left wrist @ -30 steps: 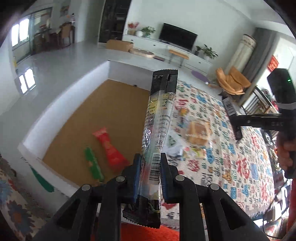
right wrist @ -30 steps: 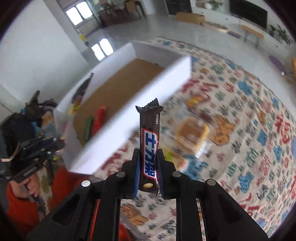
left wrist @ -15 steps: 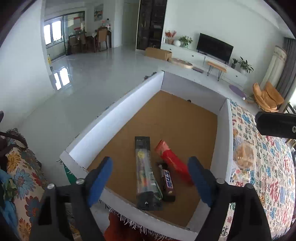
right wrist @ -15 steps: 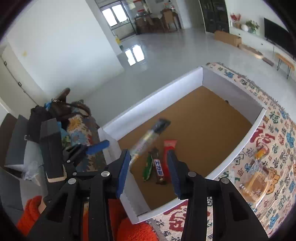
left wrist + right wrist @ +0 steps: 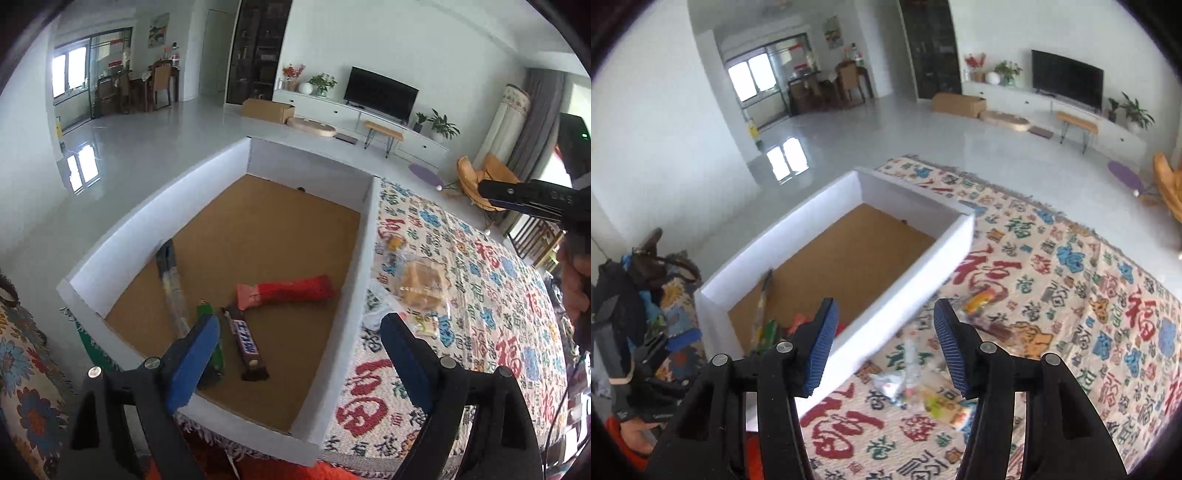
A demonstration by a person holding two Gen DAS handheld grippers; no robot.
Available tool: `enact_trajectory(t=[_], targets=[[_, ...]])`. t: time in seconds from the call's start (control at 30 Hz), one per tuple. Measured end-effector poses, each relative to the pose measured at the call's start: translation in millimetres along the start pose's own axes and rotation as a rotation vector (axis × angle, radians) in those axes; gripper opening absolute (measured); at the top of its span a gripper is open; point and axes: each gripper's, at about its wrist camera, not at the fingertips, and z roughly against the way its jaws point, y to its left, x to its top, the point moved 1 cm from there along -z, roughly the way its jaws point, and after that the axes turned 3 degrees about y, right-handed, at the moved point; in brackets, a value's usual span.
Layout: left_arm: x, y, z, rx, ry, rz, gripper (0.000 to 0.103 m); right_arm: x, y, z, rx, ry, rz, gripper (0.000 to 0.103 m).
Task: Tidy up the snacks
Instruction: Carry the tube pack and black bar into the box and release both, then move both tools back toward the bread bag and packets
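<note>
**Snacks dropped in the white box**

Left wrist view: snacks lay in the white box (image 5: 218, 192): chocolate bar (image 5: 246, 341), red packet (image 5: 286, 292), clear stick (image 5: 173, 291). The left tongs (image 5: 295, 354) gaped wide, holding nothing.

Right wrist view: the right tongs (image 5: 884, 347), just opening, stood empty above the patterned cloth (image 5: 1071, 295).

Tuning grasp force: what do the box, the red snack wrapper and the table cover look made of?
Box: likely cardboard, matte white walls, brown floor. Red snack wrapper: glossy plastic film, crimped end. Table cover: woven fabric, knit texture, fringed edge.
</note>
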Motion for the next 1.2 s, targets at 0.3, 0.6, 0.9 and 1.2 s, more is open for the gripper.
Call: enact_trajectory(t=[0.3,0.6,0.9,1.2], targets=[[-53,-101,-39,-0.095,0.141,-0.169,0.089,-100,-109,-39,-0.140,0.140,-0.137,0.059],[-100,-139,-114,0.002,0.255,-0.202,0.089,-216,-128,-69,-0.183,0.175,-0.142,0.059],[-106,-134,-154,0.087,0.255,-0.148,0.089,-240,-119,-61,-0.225,0.092,-0.075,0.066],[-115,-133,-149,0.109,0.226,-0.162,0.090,-181,-73,-55,-0.049,0.112,0.053,0.065]])
